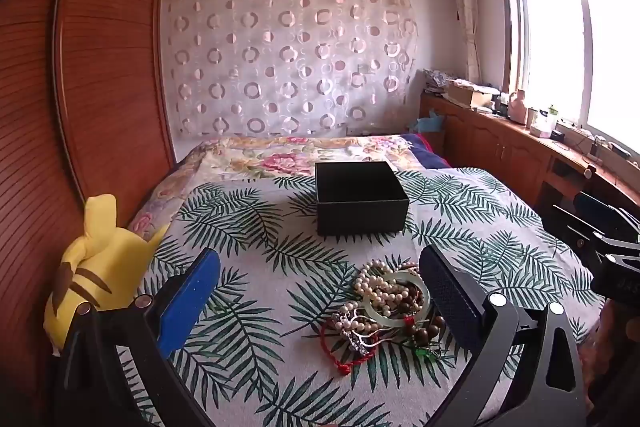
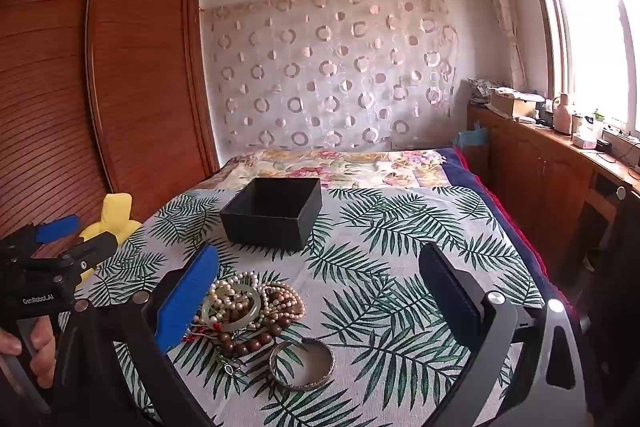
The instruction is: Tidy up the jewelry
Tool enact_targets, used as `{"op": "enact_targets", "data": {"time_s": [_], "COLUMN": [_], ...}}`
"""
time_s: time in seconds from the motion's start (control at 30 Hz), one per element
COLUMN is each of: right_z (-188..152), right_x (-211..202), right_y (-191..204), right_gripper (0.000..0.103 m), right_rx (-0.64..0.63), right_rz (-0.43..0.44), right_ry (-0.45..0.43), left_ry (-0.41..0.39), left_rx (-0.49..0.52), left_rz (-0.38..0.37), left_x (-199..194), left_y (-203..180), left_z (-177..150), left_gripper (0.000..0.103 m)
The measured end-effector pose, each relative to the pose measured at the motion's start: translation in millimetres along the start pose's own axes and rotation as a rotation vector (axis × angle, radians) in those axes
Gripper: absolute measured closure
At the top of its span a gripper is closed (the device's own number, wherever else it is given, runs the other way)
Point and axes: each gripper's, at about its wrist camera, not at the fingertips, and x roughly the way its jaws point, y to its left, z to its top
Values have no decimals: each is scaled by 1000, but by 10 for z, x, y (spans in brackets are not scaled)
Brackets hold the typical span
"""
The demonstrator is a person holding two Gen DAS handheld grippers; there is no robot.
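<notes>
Black claw, blue pad

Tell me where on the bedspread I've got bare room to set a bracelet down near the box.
Bare leaf-print bedspread lies right of the black box, running to the bed's navy edge, and in the strip between the box and the jewelry pile. Crowded: the pile itself, with the silver bangle just in front, and the left edge by the yellow plush.

Right gripper gapes over the jewelry pile; black box beyond looks empty, perhaps.
</notes>
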Motion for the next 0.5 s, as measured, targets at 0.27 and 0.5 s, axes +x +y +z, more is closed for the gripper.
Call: {"op": "enact_targets", "data": {"time_s": [0.27,0.5], "right_z": [-16,-10], "right_x": [-16,-1], "right_y": [2,2], "right_gripper": [2,2], "right_rx": [-2,2], "right_rz": [-2,-5], "right_ry": [-2,1], "left_ry": [3,-3], "left_rx": [1,-4], "left_rz": [1,-3], "left_x": [8,-16], "left_y": [-10,-24], "left_z": [2,18], "left_gripper": [6,6]}}
